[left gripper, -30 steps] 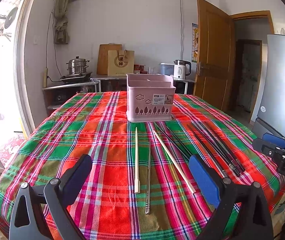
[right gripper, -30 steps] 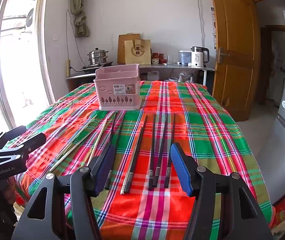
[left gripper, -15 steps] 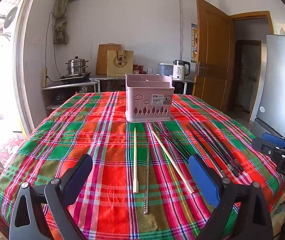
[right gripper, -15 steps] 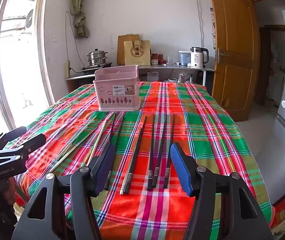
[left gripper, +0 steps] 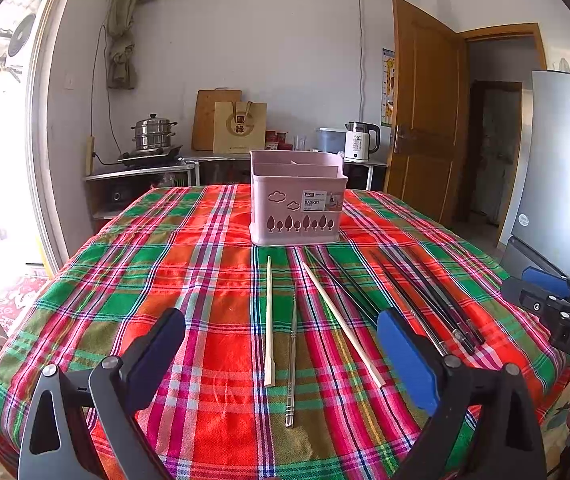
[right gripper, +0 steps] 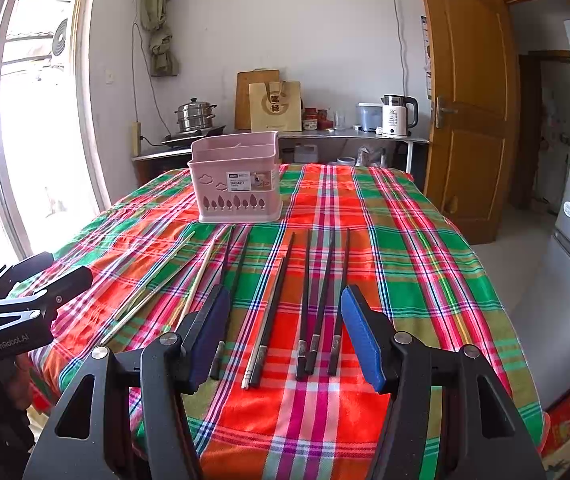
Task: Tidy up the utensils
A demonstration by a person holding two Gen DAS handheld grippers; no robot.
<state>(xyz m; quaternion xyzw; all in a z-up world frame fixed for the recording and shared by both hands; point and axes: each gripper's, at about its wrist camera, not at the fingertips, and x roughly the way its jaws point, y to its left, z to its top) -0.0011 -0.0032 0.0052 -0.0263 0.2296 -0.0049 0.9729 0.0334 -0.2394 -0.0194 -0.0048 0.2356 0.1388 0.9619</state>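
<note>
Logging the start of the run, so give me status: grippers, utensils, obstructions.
Left gripper and right gripper open, empty. Chopsticks loose on tablecloth; pink basket beyond them. Nothing in the way.

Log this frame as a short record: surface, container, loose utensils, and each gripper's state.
surface: table under a plaid cloth
container: pink basket, upright, far centre, nothing seen sticking out
light utensils: two wooden chopsticks and a metal chopstick, lying flat
dark utensils: black chopsticks, lying flat, tips toward the basket
left gripper: open, holding nothing
right gripper: open, holding nothing
</note>
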